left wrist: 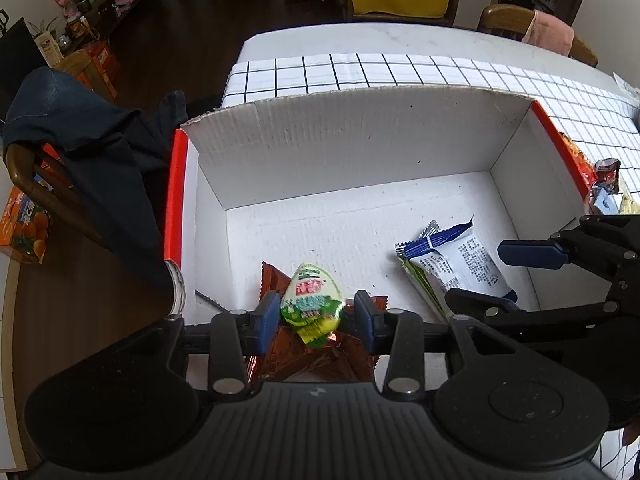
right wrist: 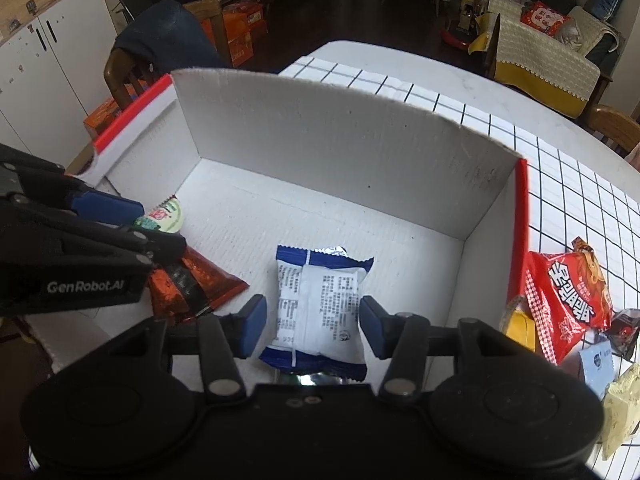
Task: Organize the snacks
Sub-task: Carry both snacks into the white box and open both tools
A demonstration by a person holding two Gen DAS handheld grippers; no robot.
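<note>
A white cardboard box (left wrist: 352, 148) with red edges stands on the table; it also shows in the right wrist view (right wrist: 340, 148). My left gripper (left wrist: 316, 314) is inside it, its blue pads close on either side of a green jelly cup (left wrist: 314, 300), above a red-brown foil packet (left wrist: 316, 356). The cup looks slightly blurred. My right gripper (right wrist: 312, 326) is open over a blue-and-white snack packet (right wrist: 320, 308) lying on the box floor. That packet (left wrist: 456, 264) rests on a green packet in the left wrist view. The jelly cup (right wrist: 162, 216) and foil packet (right wrist: 192, 284) show at the left.
Loose snacks lie right of the box on the checked cloth (right wrist: 568, 184): a red noodle bag (right wrist: 568, 300), a yellow item (right wrist: 520, 326), a pale packet (right wrist: 620, 412). A chair draped with dark clothing (left wrist: 92, 152) stands left of the table. The far half of the box floor (left wrist: 340, 220) is bare.
</note>
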